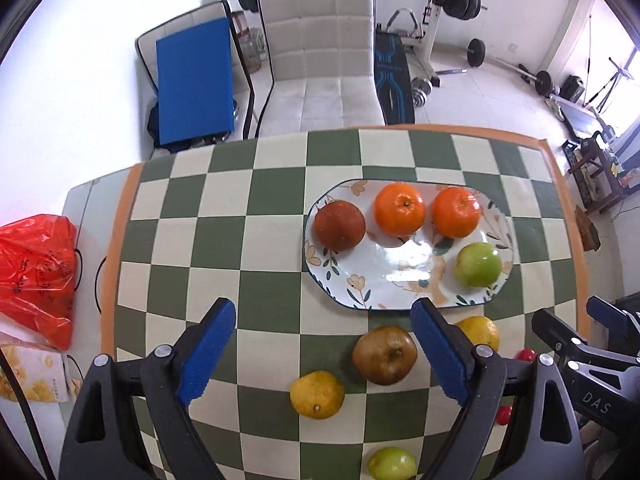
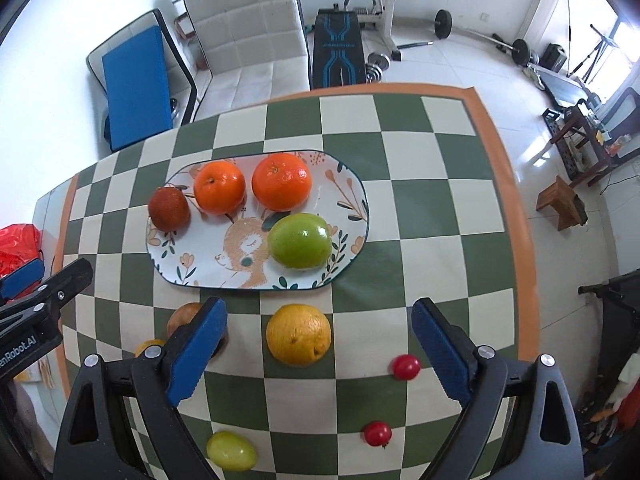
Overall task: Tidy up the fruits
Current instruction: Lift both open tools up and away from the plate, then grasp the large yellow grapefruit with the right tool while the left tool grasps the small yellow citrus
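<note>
An oval floral plate (image 2: 356, 216) lies on the green-and-cream checkered tablecloth (image 2: 432, 208), ahead of both pairs of jaws. It carries a dark red fruit (image 2: 169, 209), two oranges (image 2: 219, 187) (image 2: 281, 182) in a row along its far side, and a green apple (image 2: 300, 240) nearer the jaws.

The right gripper (image 2: 320, 354) hangs with its jaws spread wide and empty. Between them, just short of the plate's near rim, sits a yellow orange (image 2: 298, 335). A cherry tomato (image 2: 406, 367) lies just inside the right finger, a second one (image 2: 377, 433) closer to the camera, and a small yellow-green fruit (image 2: 231, 450) near the left finger. A brown pear (image 2: 183, 317) is partly hidden behind that left finger.

The left gripper (image 1: 324, 352) is likewise wide open and holds nothing. Between its jaws lie the brown pear (image 1: 385, 355) and a small yellow citrus (image 1: 317, 394); its right finger covers part of the yellow orange (image 1: 482, 330).

Beyond the table stand a white padded chair (image 1: 320, 60) and a weight bench (image 2: 339, 52); a red plastic bag (image 1: 36, 276) lies off the left jaw.
</note>
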### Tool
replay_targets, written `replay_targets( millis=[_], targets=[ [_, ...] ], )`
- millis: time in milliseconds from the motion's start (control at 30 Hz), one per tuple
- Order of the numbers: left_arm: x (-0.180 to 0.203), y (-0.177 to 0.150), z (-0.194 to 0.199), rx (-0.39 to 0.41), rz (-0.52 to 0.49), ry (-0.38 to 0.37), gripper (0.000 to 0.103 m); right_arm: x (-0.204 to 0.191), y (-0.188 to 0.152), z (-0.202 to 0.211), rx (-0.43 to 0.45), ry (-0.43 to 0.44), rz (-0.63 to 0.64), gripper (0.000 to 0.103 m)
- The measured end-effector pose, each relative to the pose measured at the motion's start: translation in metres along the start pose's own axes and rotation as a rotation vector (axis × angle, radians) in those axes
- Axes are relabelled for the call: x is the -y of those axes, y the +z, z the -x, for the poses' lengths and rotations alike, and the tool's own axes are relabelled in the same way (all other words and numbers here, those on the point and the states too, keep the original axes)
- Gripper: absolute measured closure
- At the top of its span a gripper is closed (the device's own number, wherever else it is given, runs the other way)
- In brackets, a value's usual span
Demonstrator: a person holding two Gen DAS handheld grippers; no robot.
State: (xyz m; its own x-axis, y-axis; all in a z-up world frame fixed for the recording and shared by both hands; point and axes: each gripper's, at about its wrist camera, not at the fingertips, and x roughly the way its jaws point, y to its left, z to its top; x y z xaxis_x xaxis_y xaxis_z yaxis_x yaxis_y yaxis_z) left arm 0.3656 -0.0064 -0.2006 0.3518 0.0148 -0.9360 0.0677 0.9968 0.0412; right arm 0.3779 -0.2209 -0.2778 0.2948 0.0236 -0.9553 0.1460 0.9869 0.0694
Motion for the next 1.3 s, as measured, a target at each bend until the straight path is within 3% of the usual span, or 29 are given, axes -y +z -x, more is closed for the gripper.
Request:
replay_targets(
  millis=[333,800,1067,1167,1233,1300],
  targets=[
    [0.005,-0.031,0.066,0.086,-0.02,-0.039,0.013,-0.007,-0.037,0.071,0.103,0.02,0.024,0.007],
    [0.002,-0.056,0.113,0.167,-0.006,-0.036,0.013,-0.014,-0.072,0.136,0.207,0.035,0.025,0.007],
    [-0.001,-0.055,0.106,0.15,0.022,-0.037,0.013,-0.013,-0.07,0.131,0.194,0.065,0.002,0.007],
    [-0.002,-0.052,0.09,0.114,0.02,-0.023,0.013,-0.01,-0.066,0.119,0.177,0.08,-0.015,0.007],
    [-0.006,-0.05,0.076,0.089,0.029,-0.001,0.004,-0.006,-0.061,0.105,0.154,0.111,-0.034,0.007],
    [-0.011,-0.048,0.055,0.042,0.039,0.018,0.004,0.0,-0.055,0.082,0.108,0.14,-0.062,0.007]
  ],
)
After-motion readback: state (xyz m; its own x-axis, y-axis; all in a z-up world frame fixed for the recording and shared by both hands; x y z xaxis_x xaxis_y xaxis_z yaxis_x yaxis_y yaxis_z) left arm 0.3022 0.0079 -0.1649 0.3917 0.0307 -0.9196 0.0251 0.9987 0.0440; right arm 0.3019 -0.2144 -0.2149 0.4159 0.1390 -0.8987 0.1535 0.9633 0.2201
